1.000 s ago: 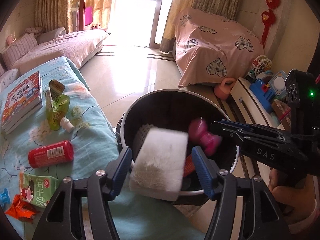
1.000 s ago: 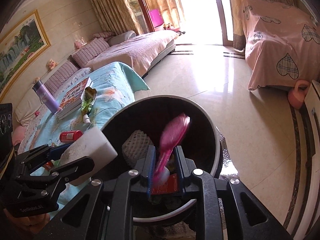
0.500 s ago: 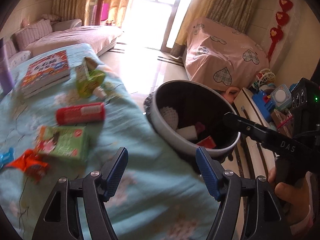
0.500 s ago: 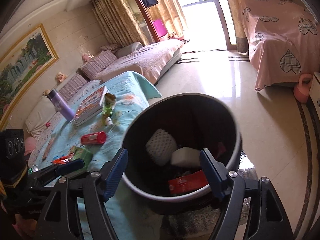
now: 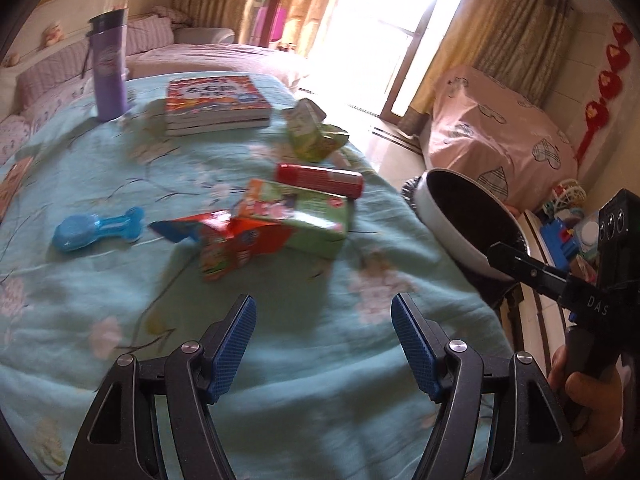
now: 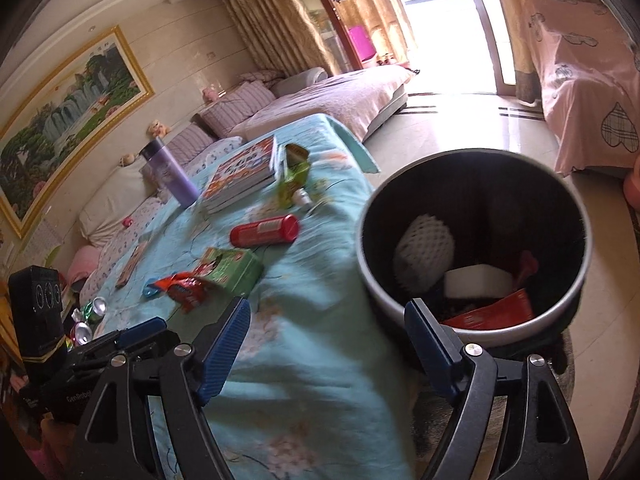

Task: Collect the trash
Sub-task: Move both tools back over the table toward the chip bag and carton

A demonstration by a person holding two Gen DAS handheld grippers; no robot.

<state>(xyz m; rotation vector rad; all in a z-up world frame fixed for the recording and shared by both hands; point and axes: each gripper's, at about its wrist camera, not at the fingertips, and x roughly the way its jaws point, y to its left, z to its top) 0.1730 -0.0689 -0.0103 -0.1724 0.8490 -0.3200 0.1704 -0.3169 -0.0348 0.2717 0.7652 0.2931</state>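
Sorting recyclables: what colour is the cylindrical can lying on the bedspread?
Red with a white label, clearest in the right wrist view: the can.

Soft cloth, shiny wrappers, textured rubber pads

Ahead of the left claw [image 5: 323, 342] with its ridged blue pads [image 5: 232, 346], a matt quilted cloth [image 5: 120, 280] carries a crinkly glossy wrapper [image 5: 224, 240], a printed cardboard carton [image 5: 308, 216], a translucent blue plastic scoop [image 5: 96, 229]; the bin [image 6: 472, 320] beside has a smooth, satin rim.
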